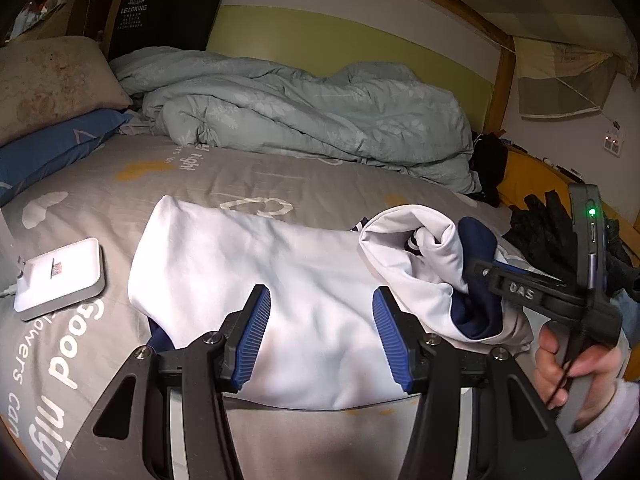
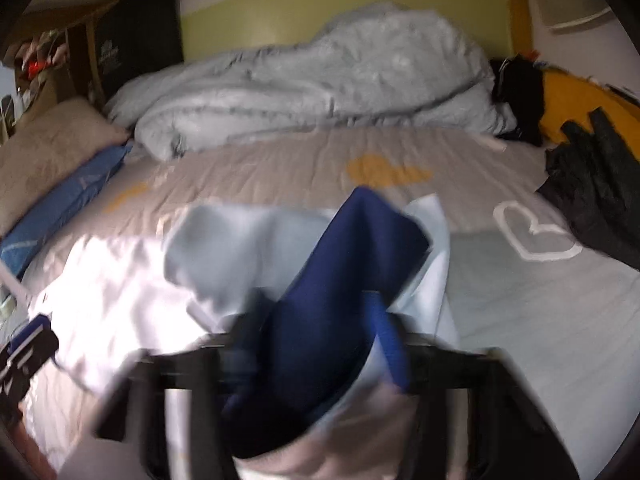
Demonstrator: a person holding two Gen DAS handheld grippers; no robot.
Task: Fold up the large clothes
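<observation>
Garment (image 1: 248,280) of white cloth with navy parts lies spread across the grey printed bed sheet (image 1: 168,184), at the centre of the left wrist view. The left tongs (image 1: 322,328) hang over its near edge with their blue pads apart and nothing pressed between them; the white cloth shows in the gap below. At about three o'clock from them, the right tongs (image 1: 474,266) are clenched on a bunched fold of the garment, white outside and navy within, lifted off the sheet; a hand (image 1: 576,368) grips their handle at four o'clock. In the right wrist view, which is blurred, the right tongs (image 2: 316,332) have the navy cloth standing up between the fingers, with white cloth around it.

A white box (image 1: 60,276) rests on the sheet at nine o'clock from the garment, well apart. A crumpled pale blue duvet (image 1: 304,116) lies at twelve o'clock along the wall, pillows (image 1: 52,120) at ten o'clock, and dark clothing (image 2: 596,184) at two o'clock.
</observation>
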